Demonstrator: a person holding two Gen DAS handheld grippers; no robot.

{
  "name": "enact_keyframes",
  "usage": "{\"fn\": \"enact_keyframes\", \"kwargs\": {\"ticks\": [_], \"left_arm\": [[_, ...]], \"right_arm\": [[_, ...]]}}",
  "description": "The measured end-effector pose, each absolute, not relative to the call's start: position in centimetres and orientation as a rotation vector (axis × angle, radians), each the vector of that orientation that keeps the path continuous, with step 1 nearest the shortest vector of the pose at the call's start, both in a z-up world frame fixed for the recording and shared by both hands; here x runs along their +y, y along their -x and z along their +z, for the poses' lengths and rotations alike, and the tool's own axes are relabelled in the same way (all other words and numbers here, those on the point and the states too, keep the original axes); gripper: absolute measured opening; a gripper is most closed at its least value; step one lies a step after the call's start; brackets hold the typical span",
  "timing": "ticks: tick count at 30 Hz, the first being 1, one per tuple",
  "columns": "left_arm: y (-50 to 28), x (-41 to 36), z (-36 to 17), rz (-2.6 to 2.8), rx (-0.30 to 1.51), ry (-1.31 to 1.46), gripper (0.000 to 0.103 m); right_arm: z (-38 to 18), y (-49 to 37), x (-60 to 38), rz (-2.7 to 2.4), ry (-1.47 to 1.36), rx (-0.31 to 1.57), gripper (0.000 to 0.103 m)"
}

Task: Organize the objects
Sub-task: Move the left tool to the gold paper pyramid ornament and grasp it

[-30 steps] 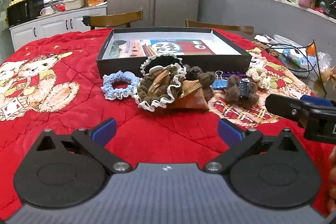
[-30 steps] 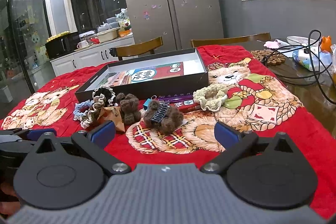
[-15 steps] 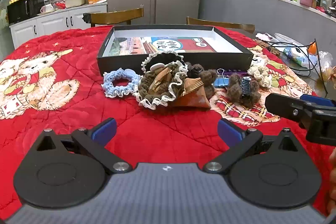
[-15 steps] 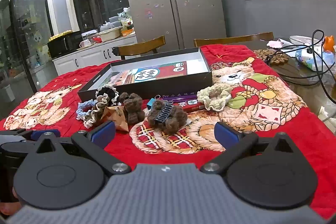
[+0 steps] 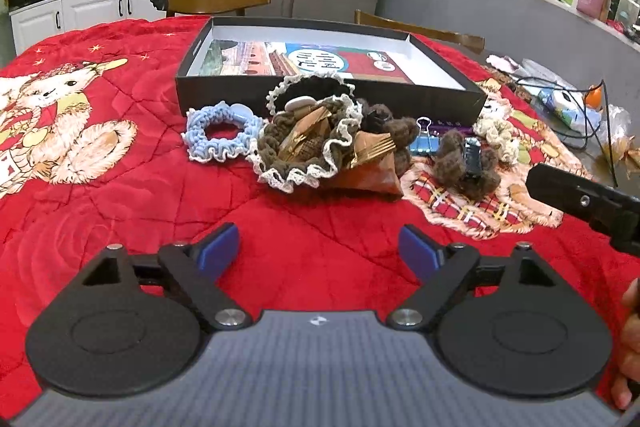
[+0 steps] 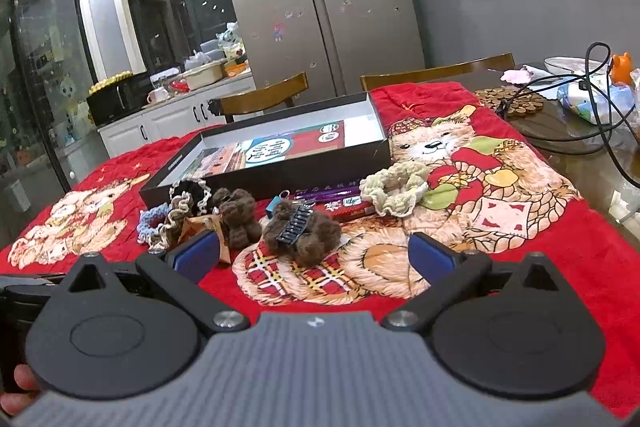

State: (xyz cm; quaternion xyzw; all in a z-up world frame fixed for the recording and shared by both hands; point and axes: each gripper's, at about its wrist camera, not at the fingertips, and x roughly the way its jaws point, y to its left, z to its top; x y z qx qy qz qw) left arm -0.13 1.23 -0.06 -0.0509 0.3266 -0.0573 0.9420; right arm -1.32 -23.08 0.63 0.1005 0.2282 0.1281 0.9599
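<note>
Two grippers hover low over the bench, which is covered by a red quilt point(image 5: 120, 211) printed with bears. Left gripper point(image 5: 319, 251): jaws released, blue pads spread wide, nothing between them. Right gripper point(image 6: 316, 255): jaws likewise released and empty.

Ahead of the left jaws, well apart from the pads, lies a heap of small items. Nearest, slightly right of centre, is a brown paper packet point(image 5: 370, 171) touching a brown scrunchie with white lace trim point(image 5: 308, 151). Left of that heap lies a light blue scrunchie point(image 5: 220, 135). Right of centre sits a fuzzy brown hair claw with a dark clip point(image 5: 468, 163); behind it are a blue binder clip point(image 5: 424, 143) and a cream scrunchie point(image 5: 500, 135).

In the right wrist view, the hair claw point(image 6: 302, 231) lies just ahead of the gap between the pads. A second fuzzy brown piece point(image 6: 238, 219) sits near the left pad. Beyond, a purple pen point(image 6: 328, 193) and a red packet point(image 6: 352, 205) lie side by side, just left of the cream scrunchie point(image 6: 394, 187).

Farthest stands an open black box point(image 5: 320, 95), touching the rear of the heap, with a printed sheet point(image 5: 304, 61) flat on its floor.
</note>
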Motion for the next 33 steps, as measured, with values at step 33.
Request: {"fn": "enact_keyframes", "kwargs": {"ticks": [33], "left_arm": [[-4.9,-2.1,-0.3,-0.122,0.629,-0.011,0.058]], "right_arm": [[-1.2,-4.0,-20.5,0.337,-0.253,0.563,0.096]]}}
